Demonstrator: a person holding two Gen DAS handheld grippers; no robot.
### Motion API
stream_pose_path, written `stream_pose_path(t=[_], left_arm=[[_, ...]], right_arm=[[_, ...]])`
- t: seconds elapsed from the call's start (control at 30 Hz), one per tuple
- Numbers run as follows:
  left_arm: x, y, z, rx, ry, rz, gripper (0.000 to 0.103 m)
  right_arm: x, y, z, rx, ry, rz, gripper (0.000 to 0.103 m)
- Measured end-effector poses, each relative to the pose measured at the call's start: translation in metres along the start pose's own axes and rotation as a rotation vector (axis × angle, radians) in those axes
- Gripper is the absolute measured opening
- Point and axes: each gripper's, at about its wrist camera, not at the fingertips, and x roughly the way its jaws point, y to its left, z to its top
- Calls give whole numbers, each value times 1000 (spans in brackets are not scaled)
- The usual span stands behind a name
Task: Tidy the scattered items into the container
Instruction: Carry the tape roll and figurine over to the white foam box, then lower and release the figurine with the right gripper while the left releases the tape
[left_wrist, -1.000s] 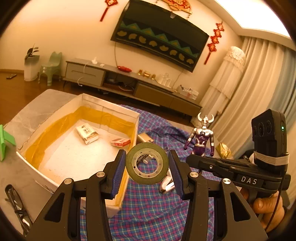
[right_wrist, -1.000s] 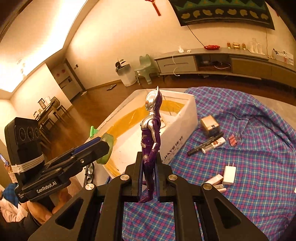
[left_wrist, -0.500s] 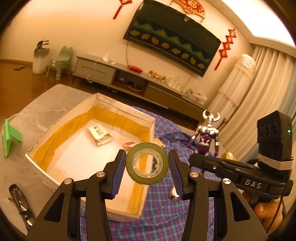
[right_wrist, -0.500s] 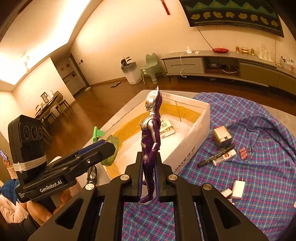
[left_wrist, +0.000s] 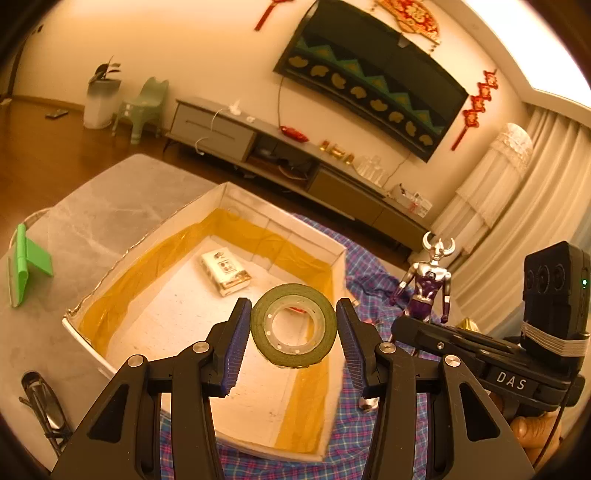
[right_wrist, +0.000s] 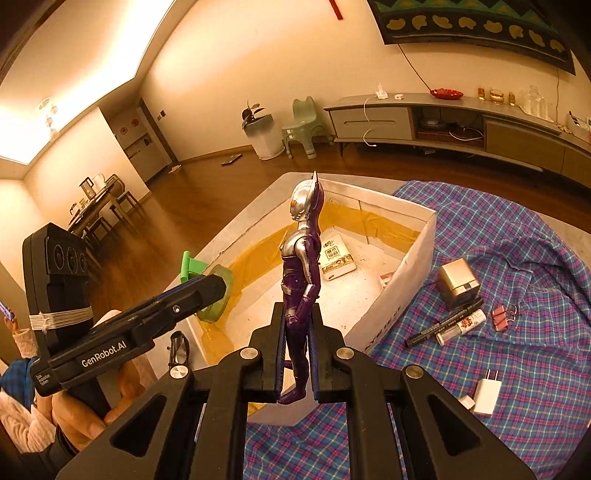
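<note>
Left wrist view, left to right. Bright green plastic folding stand (left_wrist: 26, 271) lies on the grey marbled surface (left_wrist: 110, 199) near its left edge. Black-framed spectacles (left_wrist: 44, 402) lie at the near left, just beside the near left corner of the white open-topped foam box with yellow tape along its inner walls (left_wrist: 92, 343). Inside the box, toward the far wall: white printed packet (left_wrist: 225, 271), flat on the floor.

Left gripper (left_wrist: 293, 341): fingers clamp the dark green roll of tape with a clear core (left_wrist: 293, 325) by its rim, the roll upright and facing the camera, held over the box interior near its right wall. Nothing lies between roll and box floor.

Right of the box, blue-and-pink checked cloth (left_wrist: 373, 266) covers the surface.

Right wrist view. Right gripper (right_wrist: 295, 354): fingers clenched on the legs of the silver-and-purple horned action figure (right_wrist: 301, 266), upright, above the box's near corner.

On the cloth beyond the box's right wall: small beige cube box (right_wrist: 458, 282), black marker pen (right_wrist: 443, 323), clear glue tube (right_wrist: 461, 326), pink binder clip (right_wrist: 500, 319), white plug adapter (right_wrist: 487, 397) toward the near edge.
</note>
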Motion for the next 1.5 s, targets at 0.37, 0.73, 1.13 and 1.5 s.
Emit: stream_pose_path(t=[0.37, 0.73, 1.13, 1.5], left_arm=[[17, 16, 7, -37, 18, 14, 49], [36, 32, 19, -86, 30, 36, 49], [64, 56, 31, -174, 90, 97, 49], [89, 90, 33, -295, 174, 155, 49]], right_arm=[[34, 1, 12, -13, 42, 1, 12], [66, -5, 23, -42, 94, -16, 12], [119, -11, 39, -66, 218, -37, 12], [173, -22, 49, -69, 377, -69, 12]])
